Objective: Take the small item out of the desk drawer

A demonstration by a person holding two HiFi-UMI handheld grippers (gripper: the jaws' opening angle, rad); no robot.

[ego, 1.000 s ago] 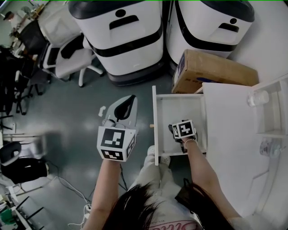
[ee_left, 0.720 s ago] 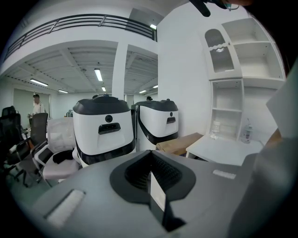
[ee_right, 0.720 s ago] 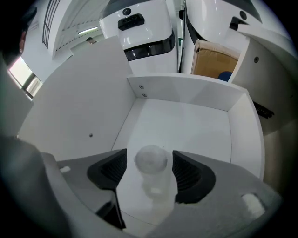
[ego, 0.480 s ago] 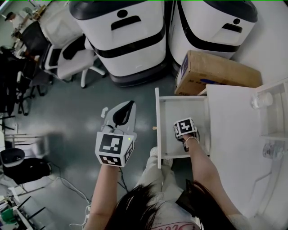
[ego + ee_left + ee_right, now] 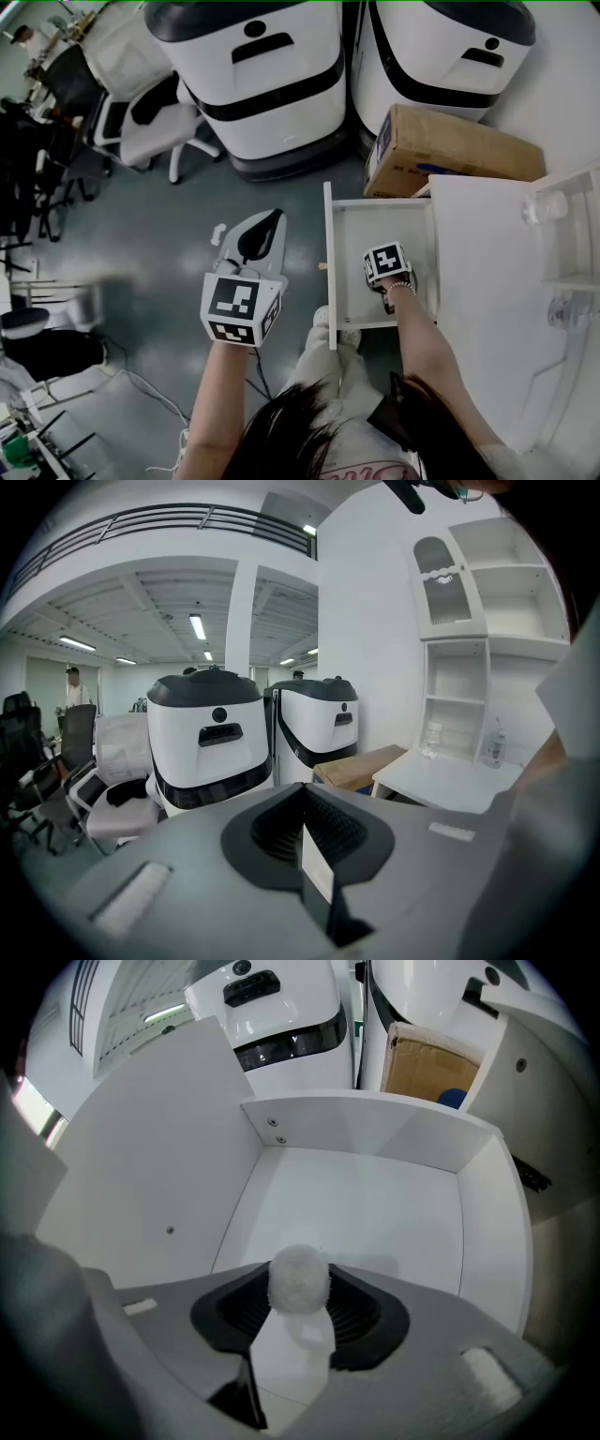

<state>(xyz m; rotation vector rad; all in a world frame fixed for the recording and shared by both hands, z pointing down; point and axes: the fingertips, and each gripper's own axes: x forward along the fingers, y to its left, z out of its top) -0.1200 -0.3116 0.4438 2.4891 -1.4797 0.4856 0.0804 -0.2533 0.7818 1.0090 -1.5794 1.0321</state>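
Down in the drawer, the right gripper has fingers just closing, pinching a fluffy white ball; the left gripper has fingers pressed together

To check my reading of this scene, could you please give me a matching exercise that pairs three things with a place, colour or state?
1. fluffy ball
2. cardboard box
3. drawer

A. brown
B. pulled open
C. between the jaws of the right hand-held gripper

Pairs: 1-C, 2-A, 3-B. Those jaws have just been closing, with the ball between them.
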